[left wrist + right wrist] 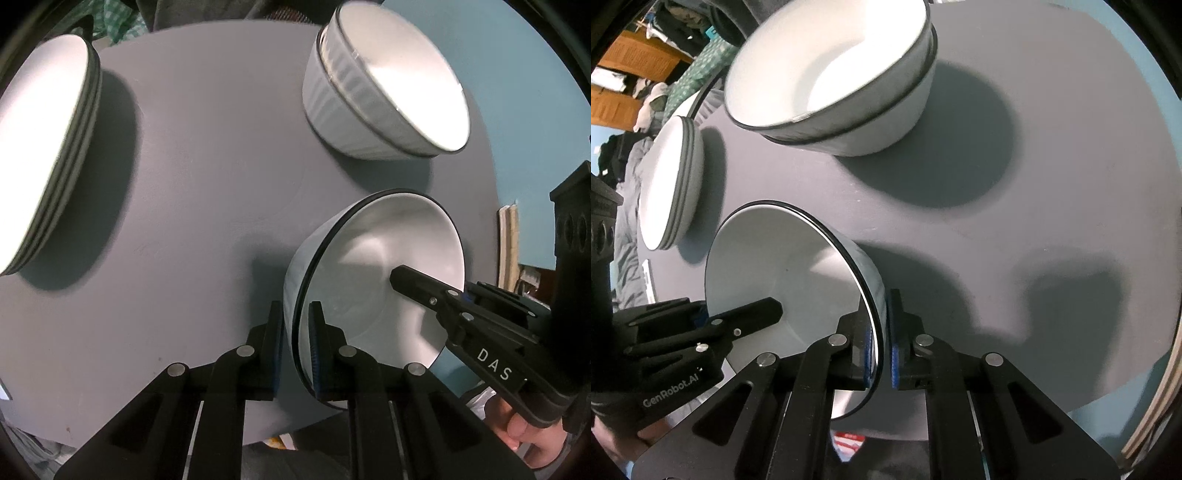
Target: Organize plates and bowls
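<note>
Layout on the table (207,192), left wrist view. Plate stack (48,147) at 9 o'clock; two nested bowls (369,96) at 1 o'clock, well apart from the plates. Single bowl (369,280) at 5 o'clock, near the table edge, tilted on its side. Left claw (295,347) straddles its near rim at 6 o'clock; right claw (881,339) straddles the opposite rim.

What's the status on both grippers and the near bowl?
Left gripper and right gripper both shut on the near bowl, opposite rims. Bowl stack and plate stack on the table. Nothing in the way.
</note>
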`<state>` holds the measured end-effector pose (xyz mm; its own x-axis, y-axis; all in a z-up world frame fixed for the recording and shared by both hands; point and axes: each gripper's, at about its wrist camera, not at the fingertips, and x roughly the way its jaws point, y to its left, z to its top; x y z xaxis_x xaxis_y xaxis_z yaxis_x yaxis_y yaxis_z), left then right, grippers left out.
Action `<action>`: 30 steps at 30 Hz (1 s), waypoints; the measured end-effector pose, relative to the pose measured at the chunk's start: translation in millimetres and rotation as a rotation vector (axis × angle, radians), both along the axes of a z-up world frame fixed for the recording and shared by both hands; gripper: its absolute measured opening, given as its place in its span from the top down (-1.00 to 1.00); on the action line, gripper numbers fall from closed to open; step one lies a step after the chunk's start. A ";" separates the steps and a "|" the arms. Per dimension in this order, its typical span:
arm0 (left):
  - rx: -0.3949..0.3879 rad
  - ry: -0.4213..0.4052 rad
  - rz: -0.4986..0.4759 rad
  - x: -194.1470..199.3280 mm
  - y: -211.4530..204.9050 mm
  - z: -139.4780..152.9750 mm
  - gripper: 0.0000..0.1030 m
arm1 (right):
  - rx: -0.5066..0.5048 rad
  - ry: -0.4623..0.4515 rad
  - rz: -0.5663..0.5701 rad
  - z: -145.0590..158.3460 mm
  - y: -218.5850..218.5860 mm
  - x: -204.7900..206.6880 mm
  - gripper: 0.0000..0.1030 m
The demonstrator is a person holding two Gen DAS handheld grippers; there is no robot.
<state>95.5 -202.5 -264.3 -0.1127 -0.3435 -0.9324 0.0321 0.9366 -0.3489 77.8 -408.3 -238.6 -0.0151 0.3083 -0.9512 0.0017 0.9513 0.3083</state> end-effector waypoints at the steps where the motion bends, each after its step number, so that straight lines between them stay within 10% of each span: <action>1: 0.001 -0.010 0.003 0.2 0.1 6.1 0.76 | -0.001 -0.003 0.000 0.0 5.0 8.8 0.85; 18: -0.021 -0.165 0.009 50.1 6.1 92.2 0.76 | -0.008 -0.122 0.017 61.2 -0.2 44.1 0.86; 30: 0.044 -0.235 -0.023 98.0 -15.0 97.2 0.76 | -0.015 -0.161 0.016 67.1 5.9 91.7 0.85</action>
